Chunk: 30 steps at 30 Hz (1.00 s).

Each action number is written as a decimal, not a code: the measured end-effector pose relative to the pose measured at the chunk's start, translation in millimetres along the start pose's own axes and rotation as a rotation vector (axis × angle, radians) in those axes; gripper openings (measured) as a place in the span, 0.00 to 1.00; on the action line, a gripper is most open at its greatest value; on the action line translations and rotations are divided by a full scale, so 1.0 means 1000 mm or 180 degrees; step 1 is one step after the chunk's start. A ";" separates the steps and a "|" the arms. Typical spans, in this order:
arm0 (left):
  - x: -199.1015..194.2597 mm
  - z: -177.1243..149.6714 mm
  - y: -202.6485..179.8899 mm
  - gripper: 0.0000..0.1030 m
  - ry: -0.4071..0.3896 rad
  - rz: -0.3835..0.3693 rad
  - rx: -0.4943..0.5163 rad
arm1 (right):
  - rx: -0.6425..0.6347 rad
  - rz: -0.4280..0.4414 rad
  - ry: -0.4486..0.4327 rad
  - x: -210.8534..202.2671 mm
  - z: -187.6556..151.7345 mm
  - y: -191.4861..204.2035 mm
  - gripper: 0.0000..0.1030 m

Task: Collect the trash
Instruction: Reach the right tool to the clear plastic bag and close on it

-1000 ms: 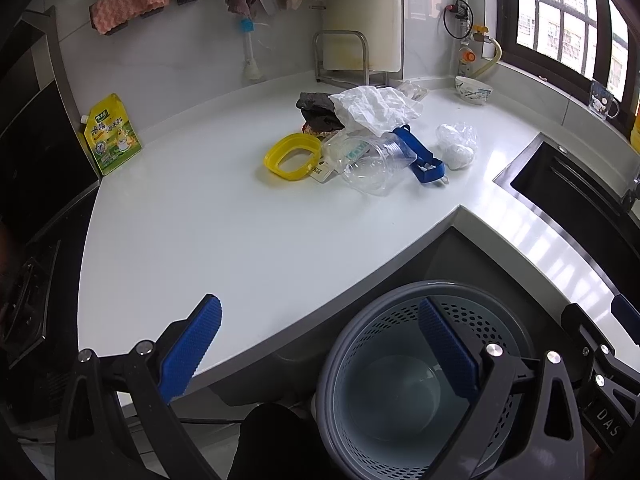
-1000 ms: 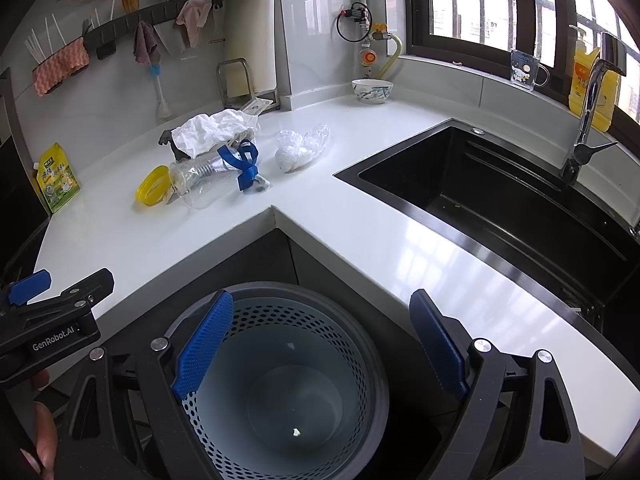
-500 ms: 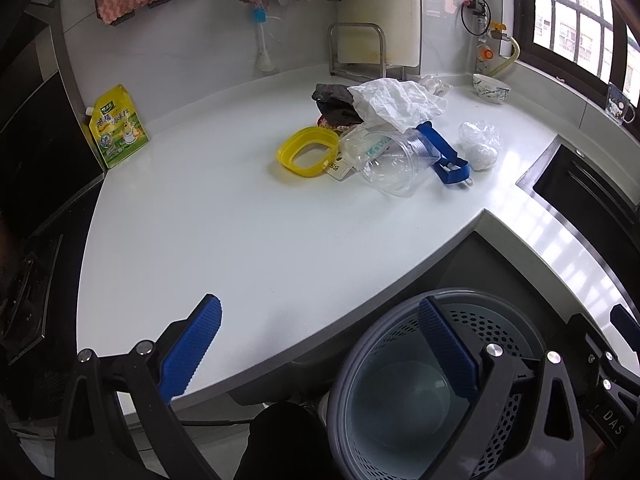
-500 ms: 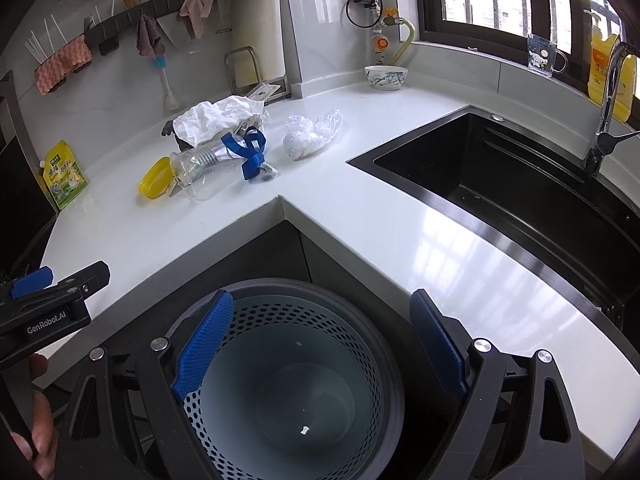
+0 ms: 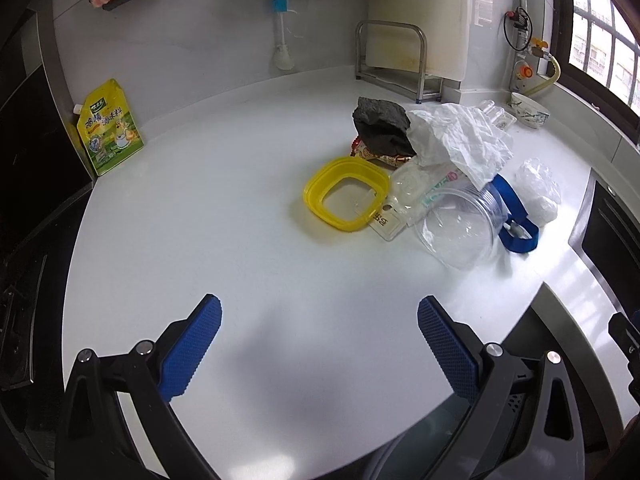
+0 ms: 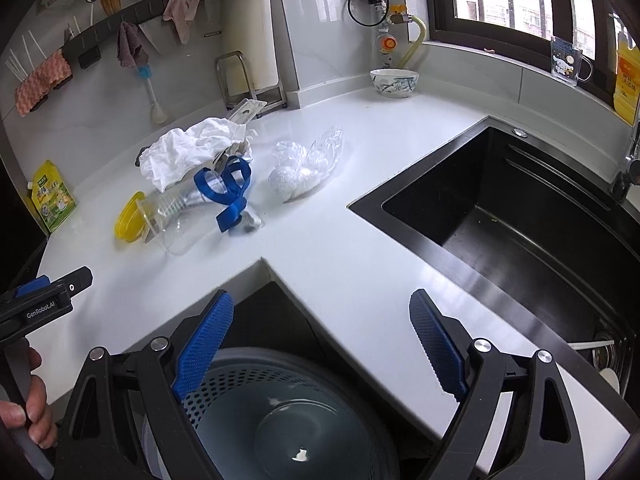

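The trash pile lay at the far right of the white worktop: a yellow lid ring, a clear plastic cup, a blue strap, crumpled white paper and a dark rag. The left hand-held gripper hovered well short of it, jaws apart and empty. The right hand-held gripper, also apart, hung over the grey perforated bin below the worktop corner, with the black sink to the right.

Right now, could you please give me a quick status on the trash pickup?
Both tongs, left and right, open, empty. Trash pile untouched on counter. Bin below, nearly empty. Nothing in the way.
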<state>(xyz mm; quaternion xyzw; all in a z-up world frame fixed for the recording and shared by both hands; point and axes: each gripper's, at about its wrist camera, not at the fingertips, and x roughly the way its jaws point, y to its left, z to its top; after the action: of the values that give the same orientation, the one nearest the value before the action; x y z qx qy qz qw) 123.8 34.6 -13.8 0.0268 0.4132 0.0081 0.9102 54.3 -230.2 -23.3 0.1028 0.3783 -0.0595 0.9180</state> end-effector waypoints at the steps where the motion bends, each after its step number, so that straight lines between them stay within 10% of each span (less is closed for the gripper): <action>1: 0.005 0.005 0.002 0.94 -0.0001 -0.0006 -0.0021 | 0.0001 -0.0011 0.0002 0.005 0.006 -0.001 0.83; 30: 0.065 0.047 0.005 0.94 -0.0041 -0.0318 0.0028 | 0.0134 -0.0174 0.0428 0.153 0.106 0.012 0.83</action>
<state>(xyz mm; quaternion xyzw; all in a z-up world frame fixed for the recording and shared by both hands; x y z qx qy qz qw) 201.8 40.4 -31.2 0.0102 0.4082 -0.0394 0.9120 237.1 -248.0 -55.7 0.1154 0.4405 -0.0855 0.8862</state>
